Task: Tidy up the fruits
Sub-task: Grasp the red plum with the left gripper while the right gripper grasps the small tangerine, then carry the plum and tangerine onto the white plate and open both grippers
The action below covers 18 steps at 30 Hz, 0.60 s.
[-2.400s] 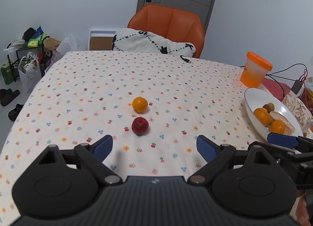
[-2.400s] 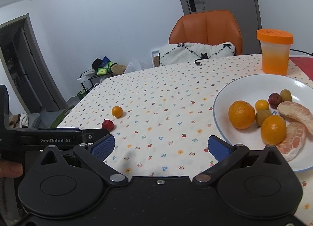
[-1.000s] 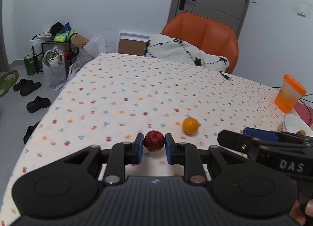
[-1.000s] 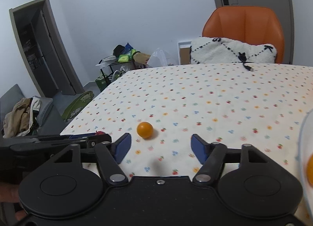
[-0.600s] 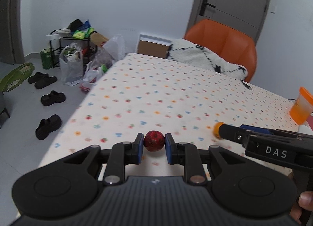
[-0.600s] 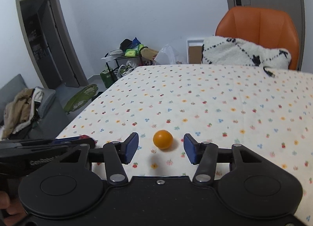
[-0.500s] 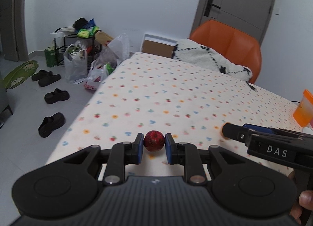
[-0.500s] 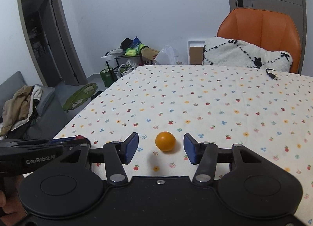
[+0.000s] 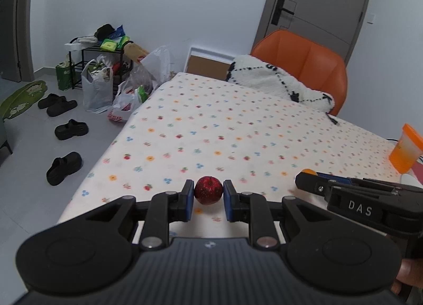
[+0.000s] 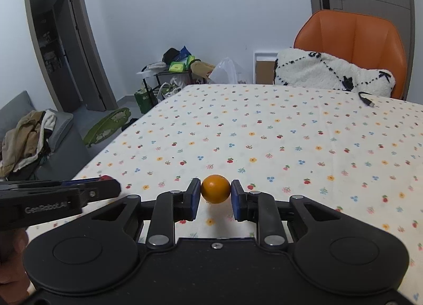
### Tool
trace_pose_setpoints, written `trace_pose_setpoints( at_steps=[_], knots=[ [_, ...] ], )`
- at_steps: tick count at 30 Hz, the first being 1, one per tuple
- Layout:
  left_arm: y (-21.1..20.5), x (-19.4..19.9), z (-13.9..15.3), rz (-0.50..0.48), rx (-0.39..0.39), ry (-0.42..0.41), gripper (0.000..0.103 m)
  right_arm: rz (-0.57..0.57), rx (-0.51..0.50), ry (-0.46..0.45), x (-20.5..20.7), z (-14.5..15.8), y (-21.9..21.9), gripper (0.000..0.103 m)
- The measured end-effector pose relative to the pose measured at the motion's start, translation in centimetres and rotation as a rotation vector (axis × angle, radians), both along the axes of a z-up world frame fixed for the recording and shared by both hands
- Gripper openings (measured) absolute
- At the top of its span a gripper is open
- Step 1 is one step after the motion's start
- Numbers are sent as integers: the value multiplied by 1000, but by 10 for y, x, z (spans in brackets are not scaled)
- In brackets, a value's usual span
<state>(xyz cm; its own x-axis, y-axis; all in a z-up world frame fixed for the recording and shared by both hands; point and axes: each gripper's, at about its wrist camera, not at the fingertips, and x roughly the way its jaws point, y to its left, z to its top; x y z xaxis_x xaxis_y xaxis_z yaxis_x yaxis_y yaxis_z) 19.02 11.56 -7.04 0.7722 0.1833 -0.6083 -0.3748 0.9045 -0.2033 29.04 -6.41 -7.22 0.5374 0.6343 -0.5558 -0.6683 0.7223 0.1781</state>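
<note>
Even, soft indoor light, cool and fairly bright, with no harsh glare. Faint shadows sit under the fruit on the counter [image 10: 290, 146]. Strong fisheye bending curves door frames; corners darken. Both views are sharp

Speckled dark-red fruit [image 9: 208, 193], orange fruit [image 10: 215, 189], perhaps floral-dotted cream tablecloth [image 10: 264, 130].
</note>
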Motion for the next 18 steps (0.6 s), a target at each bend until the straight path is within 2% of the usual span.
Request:
trace_pose_setpoints(
  at_steps=[18],
  knots=[
    [-58,-1,26,-154,4,-70,21,-121,71,-39,-34,27,-71,23]
  ],
)
